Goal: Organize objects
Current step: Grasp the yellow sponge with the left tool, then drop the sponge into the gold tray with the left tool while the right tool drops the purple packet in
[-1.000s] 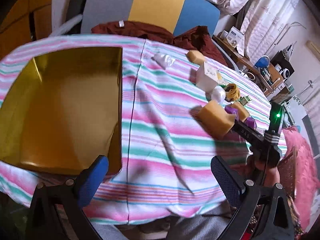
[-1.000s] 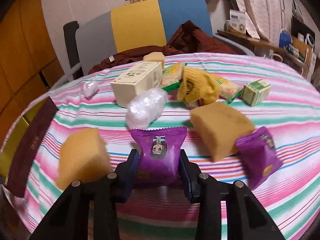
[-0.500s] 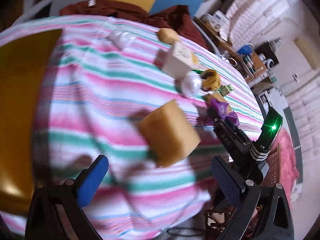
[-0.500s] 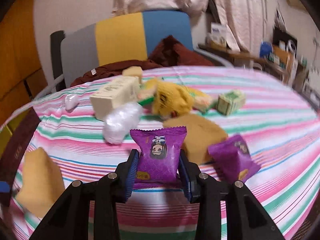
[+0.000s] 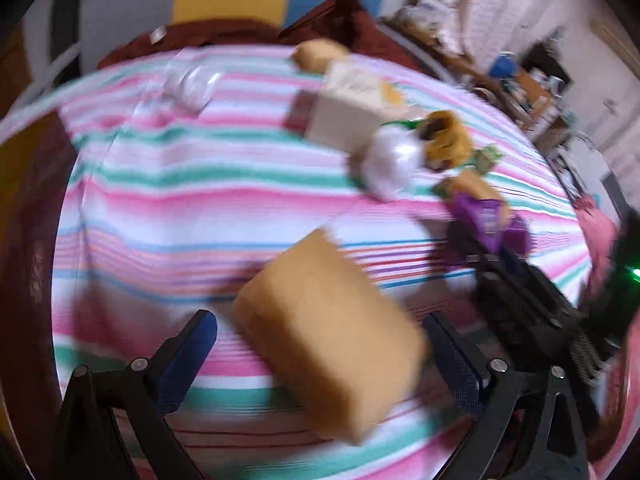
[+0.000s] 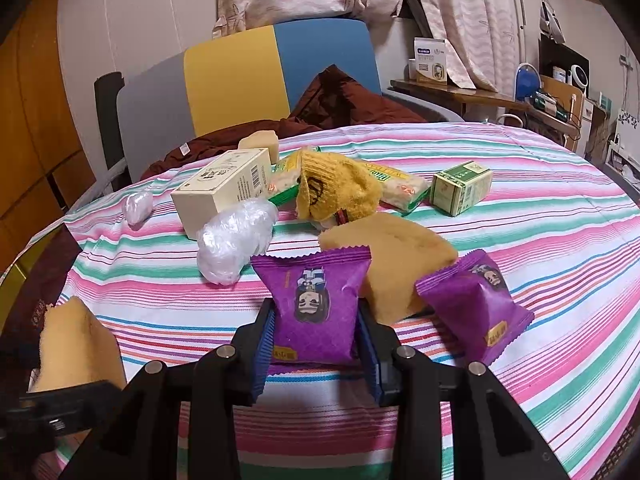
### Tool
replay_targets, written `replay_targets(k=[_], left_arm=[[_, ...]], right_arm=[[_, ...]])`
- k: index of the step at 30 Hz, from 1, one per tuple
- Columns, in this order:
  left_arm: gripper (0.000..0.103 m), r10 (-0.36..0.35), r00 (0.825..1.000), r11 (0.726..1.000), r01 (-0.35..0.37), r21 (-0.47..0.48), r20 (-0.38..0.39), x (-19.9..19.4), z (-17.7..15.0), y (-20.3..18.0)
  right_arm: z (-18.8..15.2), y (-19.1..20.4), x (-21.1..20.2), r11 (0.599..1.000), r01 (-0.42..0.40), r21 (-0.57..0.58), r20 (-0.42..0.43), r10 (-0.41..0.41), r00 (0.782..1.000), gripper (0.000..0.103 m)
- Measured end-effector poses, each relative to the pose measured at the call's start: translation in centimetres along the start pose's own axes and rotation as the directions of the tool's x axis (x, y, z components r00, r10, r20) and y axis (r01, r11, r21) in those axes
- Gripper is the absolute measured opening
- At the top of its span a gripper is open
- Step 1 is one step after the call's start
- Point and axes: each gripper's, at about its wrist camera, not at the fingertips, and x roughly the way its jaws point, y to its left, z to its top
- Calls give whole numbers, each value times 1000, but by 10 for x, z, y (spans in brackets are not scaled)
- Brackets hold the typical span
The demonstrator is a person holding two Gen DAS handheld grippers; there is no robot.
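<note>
My right gripper (image 6: 316,340) is shut on a purple snack packet (image 6: 316,300), held just above the striped tablecloth (image 6: 540,240). A second purple packet (image 6: 476,304) lies to its right, against a tan sponge block (image 6: 392,252). In the blurred left wrist view, another tan sponge block (image 5: 328,336) lies between the wide-open fingers of my left gripper (image 5: 318,320); the pads do not seem to press on it. The right gripper with its packet (image 5: 480,220) shows at the right there. The same sponge (image 6: 72,348) sits at the lower left of the right wrist view.
Behind lie a cream box (image 6: 224,188), a plastic-wrapped lump (image 6: 236,240), a yellow knitted piece (image 6: 336,188), a green carton (image 6: 460,186), snack bags (image 6: 400,186) and a third sponge (image 6: 260,142). A gold box with a dark red rim (image 6: 24,280) stands at the left. A chair (image 6: 240,76) is behind the table.
My left gripper has swung right from over the gold box and down, and its fingers now straddle the sponge. The right gripper has tipped up slightly, still holding the purple packet.
</note>
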Motion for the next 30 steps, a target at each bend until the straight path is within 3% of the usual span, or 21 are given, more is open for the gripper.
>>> replay_targets(k=[3, 6, 7, 11, 16, 21, 30], left_arm=[[97, -36, 998, 999, 35, 15, 57, -6, -4, 6], [86, -57, 996, 997, 52, 65, 70, -9, -7, 6], [78, -73, 995, 995, 67, 77, 75, -10, -7, 5], [71, -111, 991, 991, 104, 88, 78, -14, -10, 9], [69, -171, 977, 984, 162, 75, 127, -35, -13, 17], [69, -196, 958, 977, 174, 121, 208, -71, -16, 19], [69, -161, 942, 987, 153, 49, 295, -120, -23, 64]], right_arm=[[0, 1, 0, 1000, 5, -3, 3, -5, 1000, 38], [-1, 2, 0, 1000, 15, -9, 8, -15, 1000, 38], [-1, 3, -1, 1000, 20, -12, 12, -19, 1000, 38], [-4, 5, -6, 1000, 3, -20, 44, -2, 999, 36], [-7, 12, -20, 998, -37, -58, 111, 43, 993, 36], [-10, 28, -18, 990, -38, -138, 102, 52, 993, 36], [-15, 34, -13, 986, -30, -167, 75, 43, 996, 36]])
